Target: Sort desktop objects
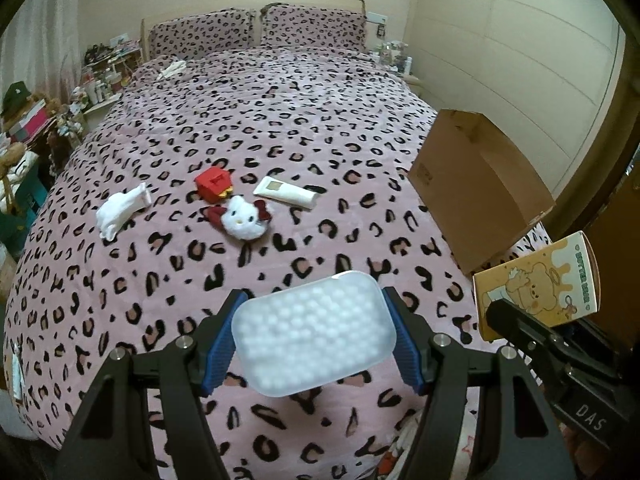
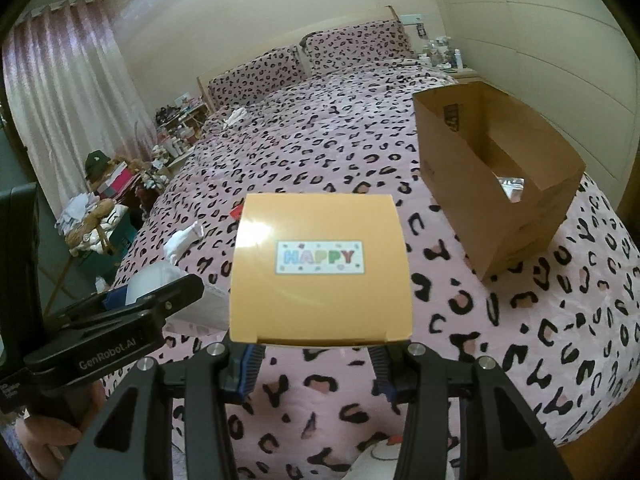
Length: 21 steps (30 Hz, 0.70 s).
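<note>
My left gripper [image 1: 314, 334] is shut on a translucent white case [image 1: 314, 330] full of small white balls, held above the leopard-print bed. My right gripper [image 2: 316, 354] is shut on an orange box [image 2: 320, 268] with a "HAPPY" label; in the left wrist view that box [image 1: 538, 284] shows at the right, with a bear drawing on its side. On the bedspread lie a white sock [image 1: 120, 210], a red box [image 1: 212, 184], a white cat plush [image 1: 240, 216] and a white tube [image 1: 286, 192]. An open brown cardboard box [image 2: 492, 184] stands to the right.
The bed [image 1: 280, 112] has two pillows [image 1: 260, 32] at its far end. Cluttered shelves and boxes [image 1: 48, 120] stand along its left side, a pale wall on the right. Something shiny [image 2: 510, 186] lies inside the cardboard box [image 1: 476, 184].
</note>
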Each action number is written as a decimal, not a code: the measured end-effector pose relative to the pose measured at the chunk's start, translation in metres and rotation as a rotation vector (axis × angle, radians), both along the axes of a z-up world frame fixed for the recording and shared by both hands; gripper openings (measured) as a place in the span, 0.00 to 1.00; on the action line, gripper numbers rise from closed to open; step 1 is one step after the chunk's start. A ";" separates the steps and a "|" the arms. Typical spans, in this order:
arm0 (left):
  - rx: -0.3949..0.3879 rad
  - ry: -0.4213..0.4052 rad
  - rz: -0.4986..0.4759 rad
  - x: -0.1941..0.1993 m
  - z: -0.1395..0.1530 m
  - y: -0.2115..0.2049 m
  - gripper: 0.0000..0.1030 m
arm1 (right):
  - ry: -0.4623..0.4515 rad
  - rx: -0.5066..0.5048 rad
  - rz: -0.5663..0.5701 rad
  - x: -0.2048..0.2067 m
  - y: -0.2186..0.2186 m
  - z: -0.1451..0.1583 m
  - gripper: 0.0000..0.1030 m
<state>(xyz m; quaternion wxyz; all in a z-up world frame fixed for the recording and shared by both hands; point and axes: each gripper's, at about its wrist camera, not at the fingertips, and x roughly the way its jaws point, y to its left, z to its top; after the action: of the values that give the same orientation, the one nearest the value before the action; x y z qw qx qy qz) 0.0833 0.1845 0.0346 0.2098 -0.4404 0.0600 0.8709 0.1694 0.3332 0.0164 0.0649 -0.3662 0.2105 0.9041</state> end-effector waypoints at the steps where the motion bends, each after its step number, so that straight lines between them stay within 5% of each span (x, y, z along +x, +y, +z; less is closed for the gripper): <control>1: -0.001 0.000 -0.006 0.000 0.000 0.003 0.66 | 0.000 0.000 -0.004 0.000 0.002 0.000 0.45; 21: -0.014 0.000 -0.135 -0.024 -0.006 0.082 0.66 | -0.010 0.005 -0.120 0.003 0.063 -0.005 0.45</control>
<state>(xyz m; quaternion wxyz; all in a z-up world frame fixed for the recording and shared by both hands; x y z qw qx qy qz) 0.0589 0.2662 0.0291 0.2651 -0.4368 0.0959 0.8543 0.1723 0.3960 0.0118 0.1210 -0.3571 0.2295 0.8973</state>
